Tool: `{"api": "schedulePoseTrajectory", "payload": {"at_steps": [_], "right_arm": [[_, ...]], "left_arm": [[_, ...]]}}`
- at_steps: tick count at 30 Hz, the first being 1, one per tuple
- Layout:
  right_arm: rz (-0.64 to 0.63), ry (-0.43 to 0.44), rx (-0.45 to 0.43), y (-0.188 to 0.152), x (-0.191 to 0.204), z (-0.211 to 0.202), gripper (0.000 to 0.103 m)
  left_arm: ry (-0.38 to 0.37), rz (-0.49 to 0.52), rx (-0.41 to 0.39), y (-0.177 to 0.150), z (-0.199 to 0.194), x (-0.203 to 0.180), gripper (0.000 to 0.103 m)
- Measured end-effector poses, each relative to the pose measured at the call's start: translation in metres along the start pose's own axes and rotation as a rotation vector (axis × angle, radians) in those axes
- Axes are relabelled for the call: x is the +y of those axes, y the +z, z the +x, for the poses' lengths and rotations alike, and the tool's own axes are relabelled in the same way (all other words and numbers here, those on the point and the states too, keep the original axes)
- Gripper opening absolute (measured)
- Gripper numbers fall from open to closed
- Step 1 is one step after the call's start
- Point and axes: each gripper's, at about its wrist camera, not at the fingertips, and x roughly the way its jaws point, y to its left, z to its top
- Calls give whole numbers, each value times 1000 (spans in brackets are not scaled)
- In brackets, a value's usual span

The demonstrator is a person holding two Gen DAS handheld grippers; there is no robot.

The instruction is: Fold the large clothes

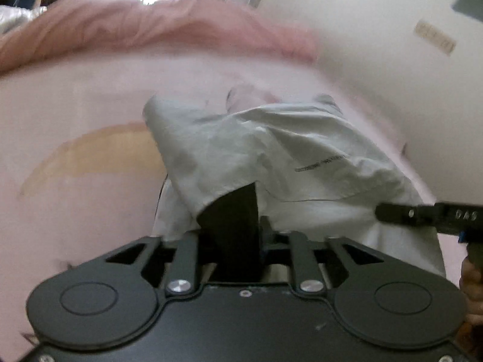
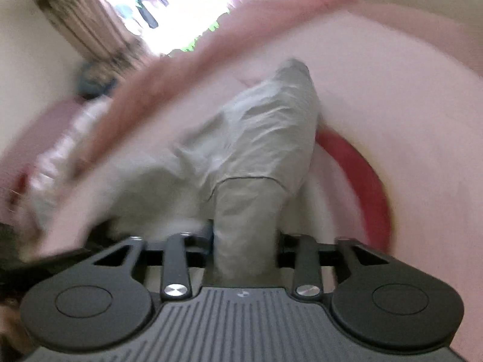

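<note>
A light grey garment [image 1: 271,150] with a small line of dark print lies crumpled on a pale pink bed sheet [image 1: 75,105]. My left gripper [image 1: 241,208] is shut on an edge of the garment, its fingers partly draped by cloth. My right gripper [image 1: 392,212] enters the left wrist view from the right, its tip on the garment's side. In the right wrist view the right gripper [image 2: 244,226] is shut on a bunched fold of the same grey garment [image 2: 262,126], and the cloth hides its fingertips.
A darker pink blanket [image 1: 151,30] is heaped along the far edge of the bed. A yellow patch [image 1: 99,154] and a red arc [image 2: 368,175] are printed on the sheet. A white wall [image 1: 377,45] is at the right, and a bright window [image 2: 169,6] beyond the bed.
</note>
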Motion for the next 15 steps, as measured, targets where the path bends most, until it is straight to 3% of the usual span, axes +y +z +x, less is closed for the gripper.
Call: {"api": "schedulePoseTrajectory", "payload": {"at_steps": [1, 3, 4, 5, 6, 7, 9, 11, 13, 15], "right_arm": [[13, -5, -3, -8, -9, 7, 73], [92, 77, -18, -15, -26, 8, 74], [116, 82, -9, -13, -28, 4, 71], [114, 51, -29, -9, -26, -6, 62], [94, 11, -73, -7, -19, -16, 57], [65, -48, -149, -6, -9, -31, 52], [32, -173, -371, -10, 19, -56, 37], [-5, -202, -508, -15, 47, -57, 32], [-72, -236, -557, -18, 74, -32, 32], [-151, -290, -496, -21, 85, 7, 29]], "left_arm": [[14, -1, -3, -7, 7, 4, 48], [7, -28, -23, -13, 9, 15, 62], [18, -45, -20, -14, 4, 21, 71], [40, -56, -34, -10, -3, 26, 76], [64, -72, -64, -5, -13, 28, 77], [108, -95, -136, 3, -26, 37, 74], [187, -116, -320, 13, -52, 29, 82], [141, -98, -478, 21, -66, 8, 103], [70, -80, -575, 25, -58, -16, 103], [81, 26, -540, 32, -27, -39, 103]]}}
